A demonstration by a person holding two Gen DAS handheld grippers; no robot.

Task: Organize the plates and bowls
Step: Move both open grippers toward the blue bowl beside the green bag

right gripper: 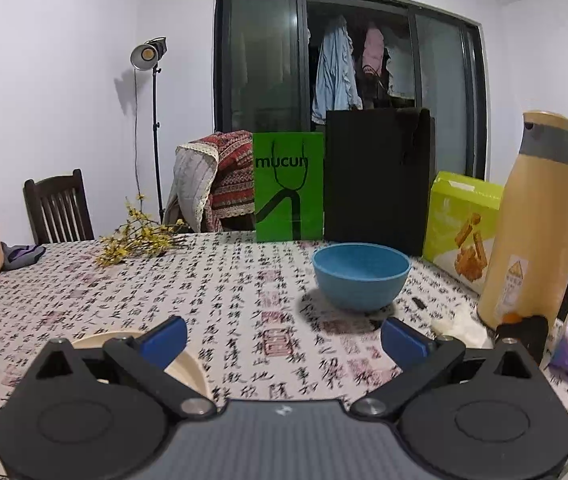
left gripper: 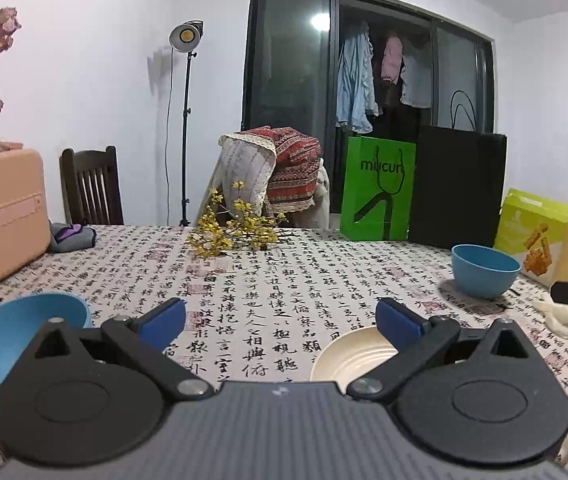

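Both grippers hover low over surface (left gripper: 268,280), jaws spread, nothing held. Left gripper (left gripper: 280,316): cream plate (left gripper: 348,356) near right, blue bowl (left gripper: 24,332) near left. Right gripper (right gripper: 284,336) faces far blue bowl (right gripper: 360,276), likely next pickup for stacking.

Calligraphy-print table (right gripper: 244,304), 2 blue bowls (left gripper: 484,276) (left gripper: 24,340), cream plate (left gripper: 348,356), yellow flowers (right gripper: 140,240), thermos (right gripper: 532,224)

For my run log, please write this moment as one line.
left hand-held gripper: open, empty | right hand-held gripper: open, empty | blue bowl, cream plate: on table
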